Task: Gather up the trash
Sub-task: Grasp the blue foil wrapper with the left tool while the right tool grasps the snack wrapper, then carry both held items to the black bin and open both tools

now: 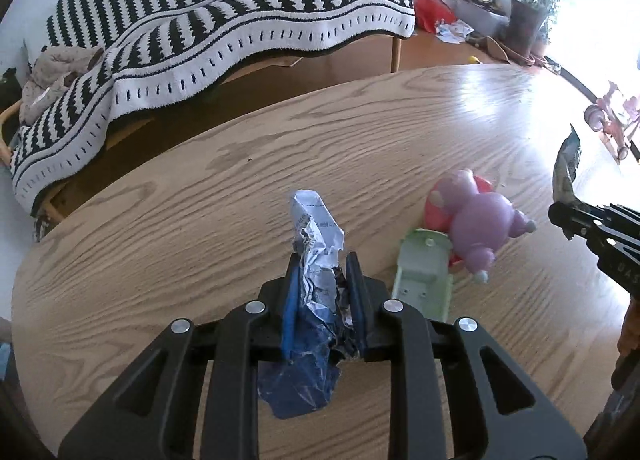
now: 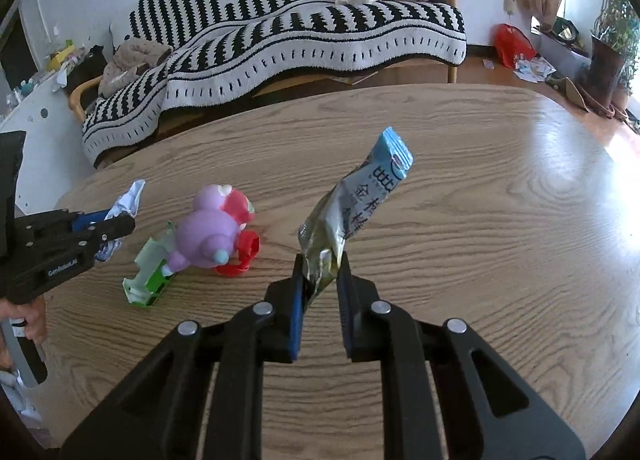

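Observation:
My left gripper (image 1: 322,266) is shut on a crumpled white and blue paper wrapper (image 1: 316,256) and holds it above the wooden table (image 1: 160,260). It also shows at the left of the right wrist view (image 2: 116,226) with the wrapper (image 2: 128,200). My right gripper (image 2: 322,260) is shut on a blue and silver snack packet (image 2: 360,204) that sticks up from its tips. In the left wrist view the right gripper (image 1: 560,216) is at the right edge with the packet (image 1: 566,168).
A purple and pink toy figure (image 1: 476,220) and a pale green toy piece (image 1: 424,276) lie on the table between the grippers, with a red ring (image 2: 240,256) beside them. A sofa with a striped blanket (image 2: 300,32) stands beyond the table's far edge.

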Available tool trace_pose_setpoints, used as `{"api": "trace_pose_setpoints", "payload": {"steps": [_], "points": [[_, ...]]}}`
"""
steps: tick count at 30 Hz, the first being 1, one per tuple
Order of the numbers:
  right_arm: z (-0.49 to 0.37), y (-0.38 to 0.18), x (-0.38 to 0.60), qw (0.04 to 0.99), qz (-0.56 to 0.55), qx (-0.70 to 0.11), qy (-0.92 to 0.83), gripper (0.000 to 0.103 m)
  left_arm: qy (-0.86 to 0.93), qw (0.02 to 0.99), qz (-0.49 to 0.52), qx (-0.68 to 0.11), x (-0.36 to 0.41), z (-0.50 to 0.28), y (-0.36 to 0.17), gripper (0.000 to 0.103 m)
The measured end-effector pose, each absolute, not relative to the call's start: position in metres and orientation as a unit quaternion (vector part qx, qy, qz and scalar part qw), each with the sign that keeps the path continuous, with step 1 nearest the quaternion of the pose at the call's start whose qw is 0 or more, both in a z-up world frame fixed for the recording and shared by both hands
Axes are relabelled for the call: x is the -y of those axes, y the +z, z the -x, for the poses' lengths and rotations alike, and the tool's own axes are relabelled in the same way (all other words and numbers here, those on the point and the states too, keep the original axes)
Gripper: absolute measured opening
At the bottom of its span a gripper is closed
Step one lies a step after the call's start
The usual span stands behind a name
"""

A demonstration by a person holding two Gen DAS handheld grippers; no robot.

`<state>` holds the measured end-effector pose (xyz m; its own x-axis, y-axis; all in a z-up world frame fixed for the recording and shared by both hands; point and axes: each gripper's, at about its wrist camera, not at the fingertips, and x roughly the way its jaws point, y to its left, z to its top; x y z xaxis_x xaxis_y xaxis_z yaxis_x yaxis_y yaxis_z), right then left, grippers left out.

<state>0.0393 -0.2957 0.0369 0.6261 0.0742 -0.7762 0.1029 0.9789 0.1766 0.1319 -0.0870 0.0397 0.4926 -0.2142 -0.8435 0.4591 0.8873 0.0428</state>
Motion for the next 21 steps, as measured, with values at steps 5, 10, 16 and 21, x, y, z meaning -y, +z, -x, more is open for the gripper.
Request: {"api": "trace_pose_setpoints", "payload": {"steps": [5, 10, 16, 21], "points": [[-0.035, 0.043, 0.290, 0.896, -0.102, -0.432, -0.004, 0.015, -0.196, 0.855, -0.136, -0.460, 0.091, -0.123, 0.047, 0.022], [-0.031, 0.049, 0.288, 0.898, -0.105, -0.427, -0.001, 0.015, -0.194, 0.857, -0.135, -0.458, 0.088, -0.110, 0.057, 0.022], [-0.007, 0.059, 0.282, 0.905, -0.118, -0.409, 0.010, 0.015, -0.205, 0.859, -0.102, -0.457, 0.077, -0.079, 0.077, 0.022], [0.073, 0.091, 0.307, 0.924, -0.184, -0.334, 0.018, 0.015, -0.273, 0.853, -0.075, -0.439, 0.102, -0.019, 0.105, 0.022]]}}
